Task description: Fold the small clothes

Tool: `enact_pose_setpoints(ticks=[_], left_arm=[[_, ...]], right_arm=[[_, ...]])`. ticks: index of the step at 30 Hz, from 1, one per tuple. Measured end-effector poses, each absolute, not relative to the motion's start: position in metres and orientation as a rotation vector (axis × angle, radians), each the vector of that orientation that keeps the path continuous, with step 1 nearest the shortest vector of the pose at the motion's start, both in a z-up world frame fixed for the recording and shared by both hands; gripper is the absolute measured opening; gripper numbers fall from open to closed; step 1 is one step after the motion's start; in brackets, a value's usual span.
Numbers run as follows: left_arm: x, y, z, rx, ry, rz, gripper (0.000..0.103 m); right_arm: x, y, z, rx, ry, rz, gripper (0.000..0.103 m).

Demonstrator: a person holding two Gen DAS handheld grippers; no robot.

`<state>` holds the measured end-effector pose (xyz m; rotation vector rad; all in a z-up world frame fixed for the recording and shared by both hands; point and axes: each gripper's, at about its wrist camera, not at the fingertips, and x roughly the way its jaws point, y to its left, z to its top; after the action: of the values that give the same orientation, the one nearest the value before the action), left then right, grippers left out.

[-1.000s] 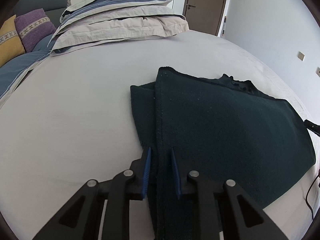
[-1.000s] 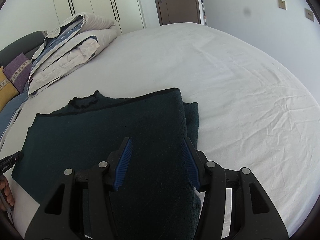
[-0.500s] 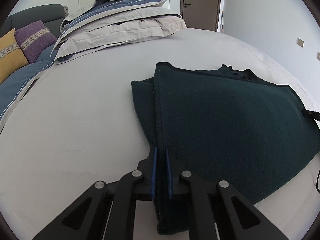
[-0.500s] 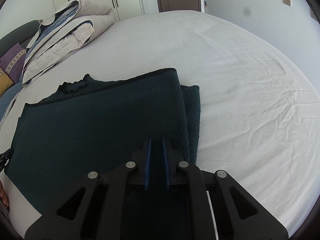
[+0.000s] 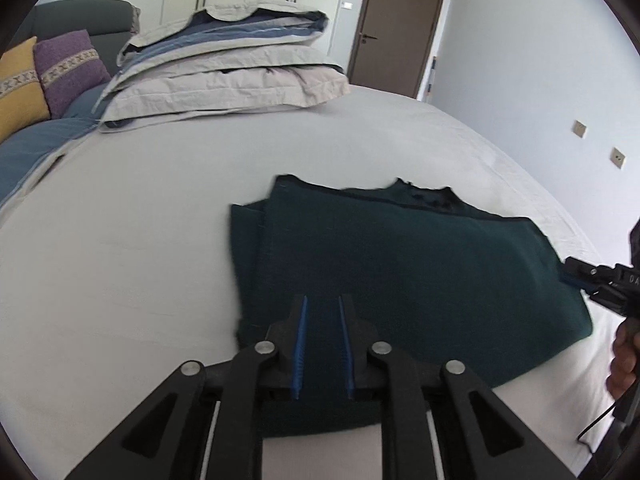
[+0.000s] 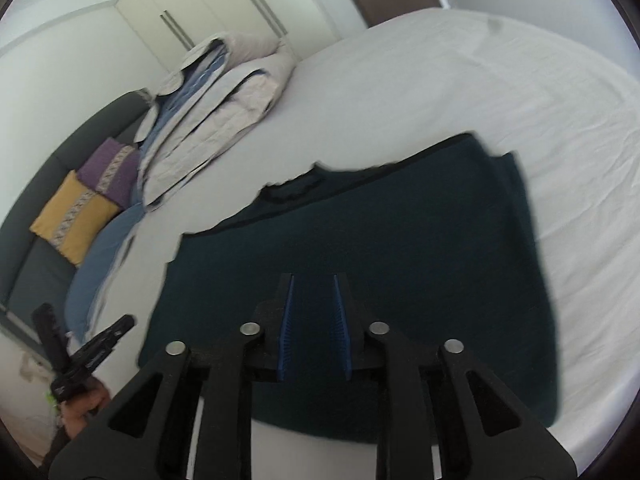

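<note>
Sweater [image 5: 400,280] folded on bed [image 5: 120,260] | both grippers opening, empty | no readable writing

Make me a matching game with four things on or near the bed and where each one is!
Things:
1. dark green garment
2. folded duvet
3. purple cushion
4. brown door

Places:
A. on the grey sofa, beside the yellow cushion
B. in the far wall
C. lying partly folded on the near part of the white bed
D. piled at the bed's far end

Pairs: 1-C, 2-D, 3-A, 4-B
</note>
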<state>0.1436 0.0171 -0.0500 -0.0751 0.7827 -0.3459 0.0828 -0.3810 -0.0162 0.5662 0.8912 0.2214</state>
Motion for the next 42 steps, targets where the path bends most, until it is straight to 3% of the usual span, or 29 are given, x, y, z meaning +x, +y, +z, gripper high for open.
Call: enact_pose_setpoints(ticks=[1, 2, 6, 12, 15, 22, 26, 32, 42], left_arm=[[0.140, 0.006, -0.054, -0.067, 0.795, -0.375, 0.033], [0.138, -0.006, -0.060, -0.045, 0.806, -0.389, 0.035], [0.145, -0.034, -0.094, -0.011, 0.905, -0.412, 0.037], [0.147, -0.027, -0.099, -0.005, 0.930, -0.391, 0.037], [0.145, -0.026, -0.101, 0.003, 0.930, -0.389, 0.037], [0.145, -0.027, -0.103, 0.009, 0.930, -0.387, 0.037], [0.146, -0.026, -0.103, 0.008, 0.930, -0.388, 0.037], [0.146, -0.024, -0.104, -0.003, 0.931, -0.397, 0.037], [0.148, -0.014, -0.103, -0.066, 0.940, -0.432, 0.037]], right_arm=[[0.081, -0.368, -0.023, 0.594, 0.898, 0.264, 0.046], [0.078, -0.357, -0.031, 0.621, 0.907, 0.300, 0.047], [0.073, -0.332, -0.078, 0.744, 1.022, 0.369, 0.047], [0.049, -0.390, -0.084, 0.801, 0.930, 0.216, 0.042], [0.028, -0.442, -0.085, 0.879, 0.883, 0.068, 0.031], [0.000, -0.457, -0.044, 0.899, 0.773, -0.039, 0.037], [0.032, -0.397, -0.043, 0.859, 0.844, 0.145, 0.038], [0.071, -0.331, -0.085, 0.841, 1.016, 0.229, 0.038], [0.033, -0.421, -0.087, 0.937, 0.892, 0.048, 0.038]])
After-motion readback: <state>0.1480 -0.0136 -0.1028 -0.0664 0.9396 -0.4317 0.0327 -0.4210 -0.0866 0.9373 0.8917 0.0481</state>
